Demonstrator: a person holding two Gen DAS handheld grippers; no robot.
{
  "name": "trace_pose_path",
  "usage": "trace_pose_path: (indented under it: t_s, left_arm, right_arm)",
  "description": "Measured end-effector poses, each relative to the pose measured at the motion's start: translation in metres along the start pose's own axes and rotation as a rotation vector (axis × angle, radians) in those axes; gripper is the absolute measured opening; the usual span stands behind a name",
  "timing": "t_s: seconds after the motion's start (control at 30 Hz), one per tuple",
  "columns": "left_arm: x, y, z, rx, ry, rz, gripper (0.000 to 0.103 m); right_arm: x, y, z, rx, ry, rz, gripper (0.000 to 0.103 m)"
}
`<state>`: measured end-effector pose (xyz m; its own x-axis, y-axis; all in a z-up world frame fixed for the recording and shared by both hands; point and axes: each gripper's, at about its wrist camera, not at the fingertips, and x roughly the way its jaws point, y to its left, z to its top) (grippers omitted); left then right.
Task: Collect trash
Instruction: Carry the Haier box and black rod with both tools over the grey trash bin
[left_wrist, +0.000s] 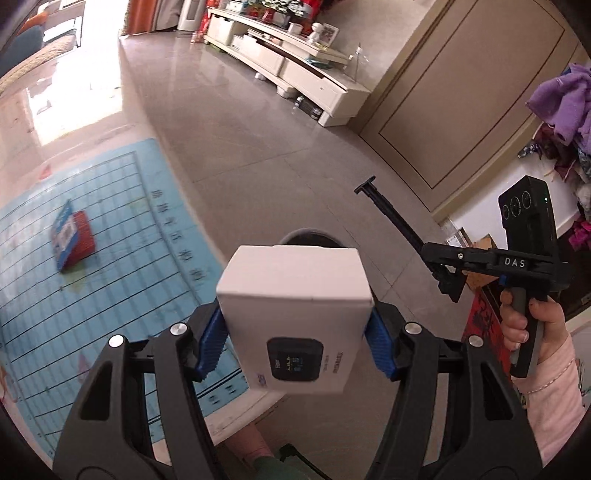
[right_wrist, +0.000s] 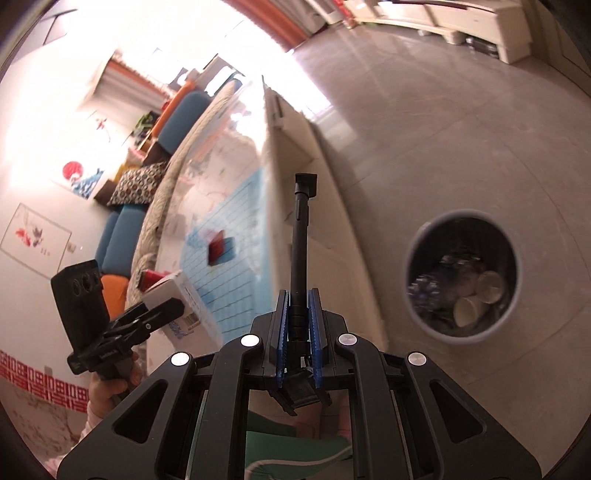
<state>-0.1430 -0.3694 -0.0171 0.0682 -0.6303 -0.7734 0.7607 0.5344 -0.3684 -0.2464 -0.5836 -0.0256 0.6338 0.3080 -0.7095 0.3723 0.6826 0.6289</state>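
While left claw (left_wrist: 297, 339) grips white box (left_wrist: 295, 295), only right view shows bin (right_wrist: 463, 278) contents.

One white box (left_wrist: 295, 317), held between the left tool's pads. One black rod (right_wrist: 301, 254) in the right tool. One red-and-blue packet (left_wrist: 72, 240) on the tabletop. One grey bin (right_wrist: 461, 278) beside the tabletop, holding two paper cups (right_wrist: 469, 312).

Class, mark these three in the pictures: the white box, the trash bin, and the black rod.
white box (left_wrist: 295, 291): left wrist view, on its front face.
trash bin (right_wrist: 513, 317): right wrist view, on its grey rim.
black rod (right_wrist: 300, 251): right wrist view, on its shaft above the pads.
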Motion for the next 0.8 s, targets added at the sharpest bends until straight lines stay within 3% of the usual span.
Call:
trace_pose_path:
  t_s: [0.2,0.3,0.53,0.8]
  left_arm:
    - [0.070,-0.051,0.030,0.028,0.055,-0.125,0.061]
    - [0.104,-0.070,0.044,0.044,0.083,-0.140,0.061]
    - [0.175,-0.084,0.040,0.059,0.196,-0.131,0.061]
    - [0.224,-0.084,0.042,0.057,0.252,-0.111,0.061]
  right_arm:
    - [-0.011,-0.073,-0.006,0.101,-0.020,-0.027,0.012]
    - [-0.001,-0.104,-0.006,0.150,-0.002,-0.041,0.012]
    - [0.029,-0.153,-0.008,0.229,0.040,-0.050,0.012]
    - [0.055,-0.181,-0.007,0.276,0.060,-0.035,0.012]
